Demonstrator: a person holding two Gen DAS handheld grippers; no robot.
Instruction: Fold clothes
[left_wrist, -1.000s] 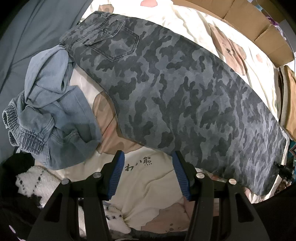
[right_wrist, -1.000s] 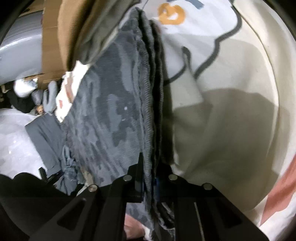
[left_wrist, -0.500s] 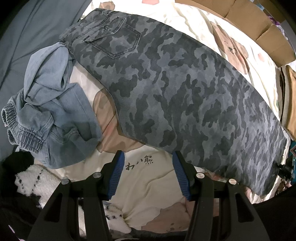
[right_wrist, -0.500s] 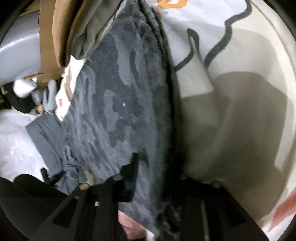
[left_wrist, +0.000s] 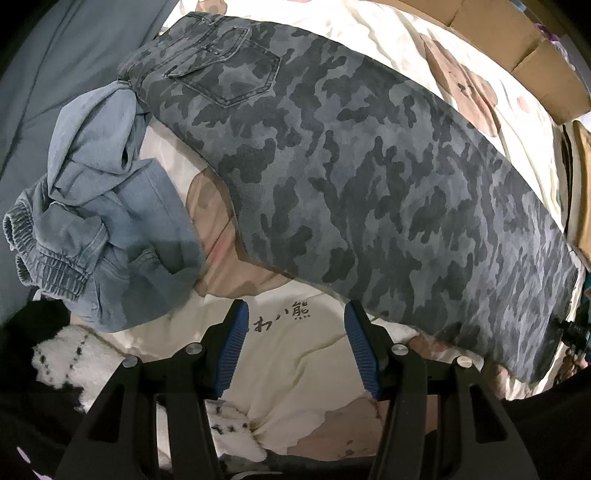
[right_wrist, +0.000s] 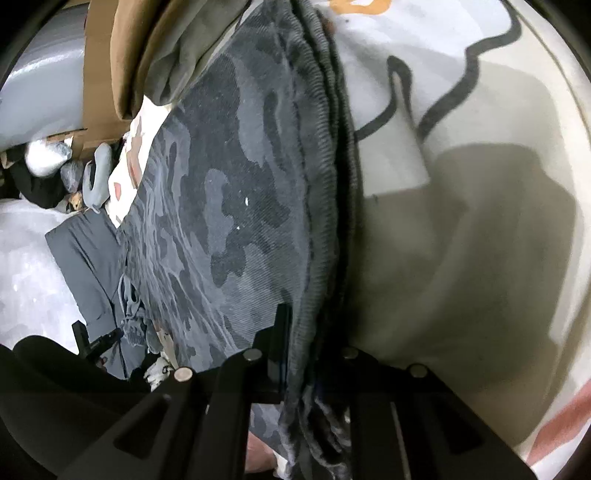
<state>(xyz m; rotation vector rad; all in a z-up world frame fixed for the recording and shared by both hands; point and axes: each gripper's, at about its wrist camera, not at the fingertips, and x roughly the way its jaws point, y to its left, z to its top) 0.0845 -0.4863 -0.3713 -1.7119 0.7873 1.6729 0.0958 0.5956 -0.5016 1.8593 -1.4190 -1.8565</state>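
While right claw (right_wrist: 314, 354) pinches camo trousers (left_wrist: 369, 177) hem | left claw (left_wrist: 295, 332) spread, empty

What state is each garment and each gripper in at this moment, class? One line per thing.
Camouflage trousers: laid out flat, legs stacked, hem end gripped.
Blue denim garment: crumpled, unfolded.
Left gripper: open, empty, above the bedsheet.
Right gripper: shut on the trousers' hem.
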